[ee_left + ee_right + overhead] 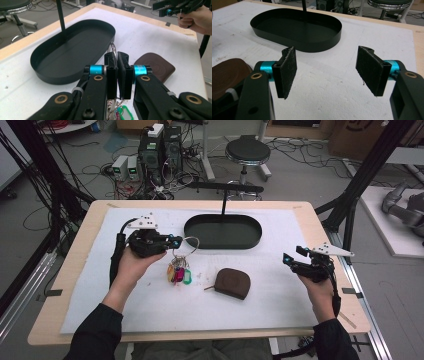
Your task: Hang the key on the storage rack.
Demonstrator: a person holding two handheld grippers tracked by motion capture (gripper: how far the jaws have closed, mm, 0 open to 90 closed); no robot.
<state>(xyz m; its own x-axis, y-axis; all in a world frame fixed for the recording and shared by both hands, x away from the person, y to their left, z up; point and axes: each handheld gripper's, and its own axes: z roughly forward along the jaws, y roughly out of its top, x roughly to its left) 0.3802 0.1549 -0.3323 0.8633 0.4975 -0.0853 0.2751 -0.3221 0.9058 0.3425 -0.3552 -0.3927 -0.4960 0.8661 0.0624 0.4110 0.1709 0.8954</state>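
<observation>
On the table (75,285) lies one white mat (280,305). On the mat are one black oval tray (222,231), one brown pouch (233,283) and one bunch of keys (178,271) with coloured tags. Two grippers are in use: the left gripper (172,241) and the right gripper (289,260). One round stool (247,151) stands beyond the table's far edge.

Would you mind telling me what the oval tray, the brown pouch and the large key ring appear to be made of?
The oval tray looks like thin sheet metal with a matte black coat: its wall is thin and even. The brown pouch seems to be leather or an imitation, smooth with a dull sheen. The key ring, pinched in the left gripper, looks like bright steel wire.
</observation>
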